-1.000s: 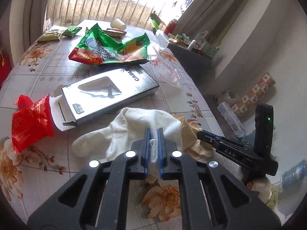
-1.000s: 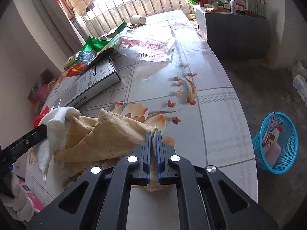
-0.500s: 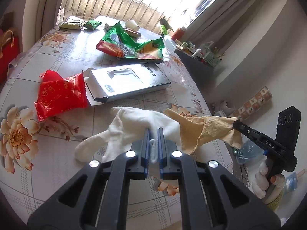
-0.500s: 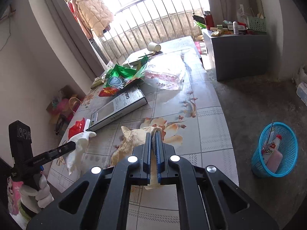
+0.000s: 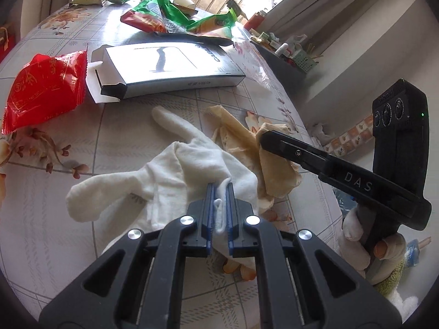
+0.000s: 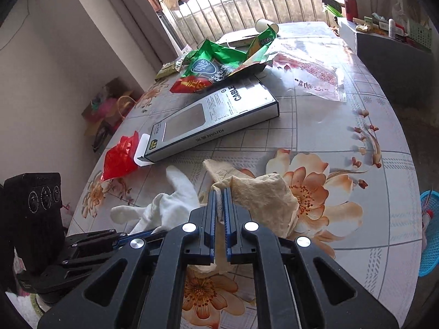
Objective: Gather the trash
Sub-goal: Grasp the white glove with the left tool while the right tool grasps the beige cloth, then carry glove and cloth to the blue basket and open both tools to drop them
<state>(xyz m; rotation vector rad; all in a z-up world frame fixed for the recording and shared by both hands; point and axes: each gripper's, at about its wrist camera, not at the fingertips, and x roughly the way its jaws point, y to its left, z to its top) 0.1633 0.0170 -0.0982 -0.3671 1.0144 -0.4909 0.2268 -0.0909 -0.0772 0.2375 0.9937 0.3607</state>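
1. My left hand-held gripper (image 5: 218, 192) is clamped narrow on the cuff edge of a white glove (image 5: 164, 175); a fold of white fabric shows between the blue pads.
2. The white glove lies on the surface (image 5: 55, 246), a flowered tablecloth. Its long axis runs from the cuff at my left hand-held gripper away towards the far left, with one finger pointing at the box and another spread out to the left.
3. My right hand-held gripper (image 6: 219, 192) is closed narrow on a crumpled tan cloth (image 6: 263, 200). In the left wrist view it reaches in from the right, its tip on the cloth.
4. The tan cloth sits just right of the white glove and touches it. Its long axis runs from the near right to a pointed end at the far left, aimed at the box.
5. A flat grey and white box (image 5: 170, 65) lies beyond both cloths, its long side across the left wrist view and an open flap at its left end.
6. A red wrapper (image 5: 44, 90) lies at that open end of the box.
7. Green snack bags (image 5: 175, 19) are piled behind the box, with a tipped paper cup (image 5: 185, 0) further back.
8. A clear plastic bag (image 6: 312, 74) with red print lies flat to the right of the box.
9. A blue basket (image 6: 429, 233) stands on the floor (image 6: 411, 118) beyond the right edge of the surface.
10. My gloved right hand (image 5: 362, 244) grips the handle of the right hand-held gripper.
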